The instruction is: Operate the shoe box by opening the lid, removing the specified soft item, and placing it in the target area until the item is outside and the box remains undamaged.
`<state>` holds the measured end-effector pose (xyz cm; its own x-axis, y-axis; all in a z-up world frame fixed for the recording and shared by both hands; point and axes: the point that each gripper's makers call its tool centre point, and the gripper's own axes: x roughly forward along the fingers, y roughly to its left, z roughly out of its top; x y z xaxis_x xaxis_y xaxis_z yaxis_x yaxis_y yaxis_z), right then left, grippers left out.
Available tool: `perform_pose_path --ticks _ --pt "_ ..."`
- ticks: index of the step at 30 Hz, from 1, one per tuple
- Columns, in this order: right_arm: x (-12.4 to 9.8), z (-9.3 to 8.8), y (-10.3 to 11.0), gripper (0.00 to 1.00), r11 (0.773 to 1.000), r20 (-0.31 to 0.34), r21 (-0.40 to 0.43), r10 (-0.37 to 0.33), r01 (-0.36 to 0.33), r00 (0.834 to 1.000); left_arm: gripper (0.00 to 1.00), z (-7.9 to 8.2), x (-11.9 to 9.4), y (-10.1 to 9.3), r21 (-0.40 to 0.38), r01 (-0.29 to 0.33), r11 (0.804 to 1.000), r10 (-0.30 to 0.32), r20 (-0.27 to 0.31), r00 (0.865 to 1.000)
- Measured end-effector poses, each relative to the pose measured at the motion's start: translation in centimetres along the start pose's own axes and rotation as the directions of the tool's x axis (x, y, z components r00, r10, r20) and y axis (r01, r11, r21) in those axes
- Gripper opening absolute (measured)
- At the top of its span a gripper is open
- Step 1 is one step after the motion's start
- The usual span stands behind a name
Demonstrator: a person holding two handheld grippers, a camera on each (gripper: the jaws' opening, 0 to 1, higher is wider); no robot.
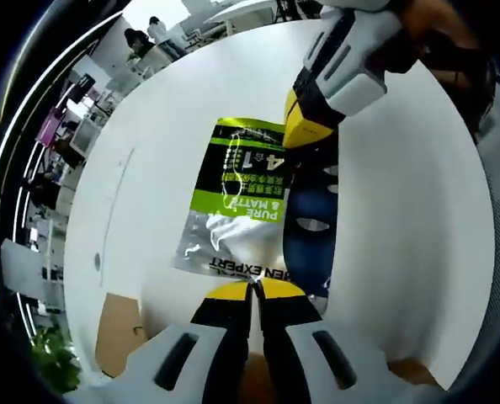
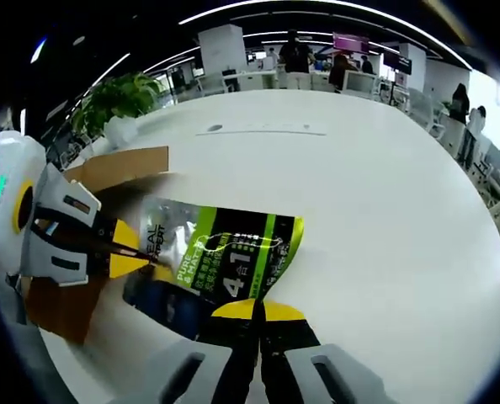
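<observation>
A wide white table (image 2: 385, 194) carries everything here. Measured from the packet (image 1: 242, 202) lying on it, a brown cardboard box (image 2: 119, 168) sits just past the packet's silver end, its flap edge showing in the right gripper view and a brown corner (image 1: 119, 328) of it in the left gripper view. A potted green plant (image 2: 119, 97) stands beyond the box at the table's rim. Farther off than the packet, across the table, are office desks, screens and a few people under long ceiling lights. Nothing lies on the table surface between the packet and the far rim except a faint seam line with a small dark spot (image 2: 215, 128).

The packet is a soft, flat pouch, out of the box and stretched just above the table top between the two tools. It is black and lime green at one end with white lettering and a large "4 in 1", silver in the middle, and a dark blue panel (image 1: 309, 236) along one side. Its surface is wrinkled and glossy.

The left gripper (image 1: 255, 290) has its yellow-tipped jaws pressed together on the packet's silver end. The right gripper (image 2: 257, 310) is likewise clenched on the packet's green end; it also shows in the left gripper view beyond the packet (image 1: 305, 126).
</observation>
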<state>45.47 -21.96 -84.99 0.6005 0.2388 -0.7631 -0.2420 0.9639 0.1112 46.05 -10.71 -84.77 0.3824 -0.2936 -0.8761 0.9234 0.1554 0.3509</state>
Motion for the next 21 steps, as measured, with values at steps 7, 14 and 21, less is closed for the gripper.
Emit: perform_pose_path --ticks 7,14,21 --pt "0.17 0.07 0.13 0.0 1.0 0.009 0.014 0.003 -0.003 1.0 0.01 -0.29 0.53 0.26 0.006 -0.009 1.0 0.009 -0.017 1.0" --pt "0.4 -0.06 0.31 0.0 1.0 0.006 0.02 0.001 -0.001 1.0 0.03 -0.46 0.17 0.26 0.006 -0.013 1.0 0.013 -0.019 1.0" --pt "0.64 0.02 0.25 0.0 0.999 0.007 0.045 -0.005 0.005 1.0 0.05 -0.74 -0.34 0.66 0.018 -0.029 0.999 0.03 -0.029 0.999"
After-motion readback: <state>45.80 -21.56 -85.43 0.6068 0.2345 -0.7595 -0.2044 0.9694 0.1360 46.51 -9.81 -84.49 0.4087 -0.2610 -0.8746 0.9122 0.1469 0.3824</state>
